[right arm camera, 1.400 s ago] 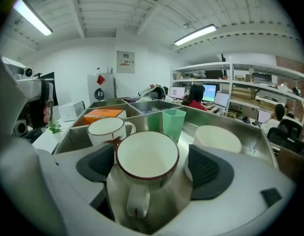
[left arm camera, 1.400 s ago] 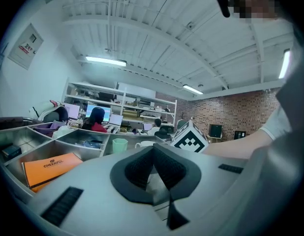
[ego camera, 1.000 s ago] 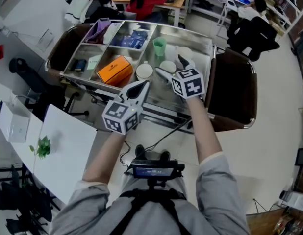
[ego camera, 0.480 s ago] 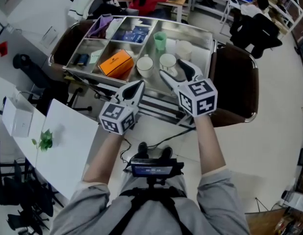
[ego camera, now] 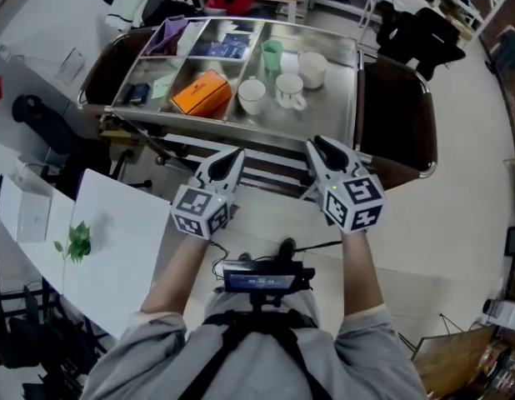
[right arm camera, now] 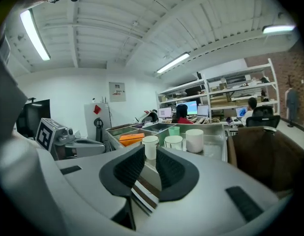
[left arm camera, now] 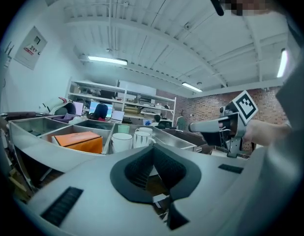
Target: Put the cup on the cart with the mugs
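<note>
On the steel cart (ego camera: 241, 133) a white mug (ego camera: 286, 90) stands between a white cup (ego camera: 252, 95) and another white cup (ego camera: 312, 68), with a green cup (ego camera: 272, 55) behind them. The same group shows far ahead in the right gripper view, mug (right arm camera: 173, 142) in the middle. My right gripper (ego camera: 318, 146) hovers short of the cart's front edge, its jaws closing to a narrow gap with nothing between them (right arm camera: 151, 154). My left gripper (ego camera: 232, 158) is level with it on the left, pads together and empty (left arm camera: 153, 149).
An orange box (ego camera: 201, 92) and small items fill the cart's left compartments. Brown chairs stand at the cart's right (ego camera: 405, 132) and left (ego camera: 107, 69). A white table (ego camera: 107, 248) with a small plant (ego camera: 74, 244) lies at my left. People sit at desks beyond.
Both grippers have drawn back from over the cart toward my body. The right gripper, earlier among the cups, is now clear of them, and its jaws have narrowed.
</note>
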Demonstrator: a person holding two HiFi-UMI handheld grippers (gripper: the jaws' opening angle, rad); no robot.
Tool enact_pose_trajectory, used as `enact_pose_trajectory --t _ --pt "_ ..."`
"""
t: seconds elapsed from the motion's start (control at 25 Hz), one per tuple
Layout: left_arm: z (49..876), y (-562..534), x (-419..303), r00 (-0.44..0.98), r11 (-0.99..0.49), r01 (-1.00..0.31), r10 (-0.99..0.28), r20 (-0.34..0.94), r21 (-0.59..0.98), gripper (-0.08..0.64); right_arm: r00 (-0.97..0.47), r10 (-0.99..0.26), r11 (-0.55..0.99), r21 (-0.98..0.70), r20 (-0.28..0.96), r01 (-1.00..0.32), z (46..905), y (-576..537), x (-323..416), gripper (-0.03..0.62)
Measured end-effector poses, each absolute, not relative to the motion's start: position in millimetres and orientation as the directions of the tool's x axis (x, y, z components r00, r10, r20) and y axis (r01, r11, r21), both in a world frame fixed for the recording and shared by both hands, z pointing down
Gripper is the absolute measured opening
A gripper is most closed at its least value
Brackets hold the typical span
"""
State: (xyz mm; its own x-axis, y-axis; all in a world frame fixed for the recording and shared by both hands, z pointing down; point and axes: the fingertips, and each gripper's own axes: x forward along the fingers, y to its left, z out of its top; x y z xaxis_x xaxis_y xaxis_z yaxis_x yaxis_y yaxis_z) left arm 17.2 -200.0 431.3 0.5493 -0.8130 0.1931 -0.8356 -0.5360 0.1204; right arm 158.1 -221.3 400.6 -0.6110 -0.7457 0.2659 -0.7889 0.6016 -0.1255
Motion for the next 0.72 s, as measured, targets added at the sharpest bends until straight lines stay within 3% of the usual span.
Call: enact_pose_trajectory --t 0.4,0.72 --pt "447 -147 -37 0.553 -0.543 -0.833 -0.805 0.214 0.109 -0.005 -0.437 -0.829 0.407 -0.159 0.348 -0.9 465 -155 168 -0.003" --pt "462 -110 -58 0.553 -0.543 -0.832 -0.8 0.232 0.11 -0.003 -0.385 -0.848 0.328 -0.21 0.364 -0.921 496 -108 174 -0.003"
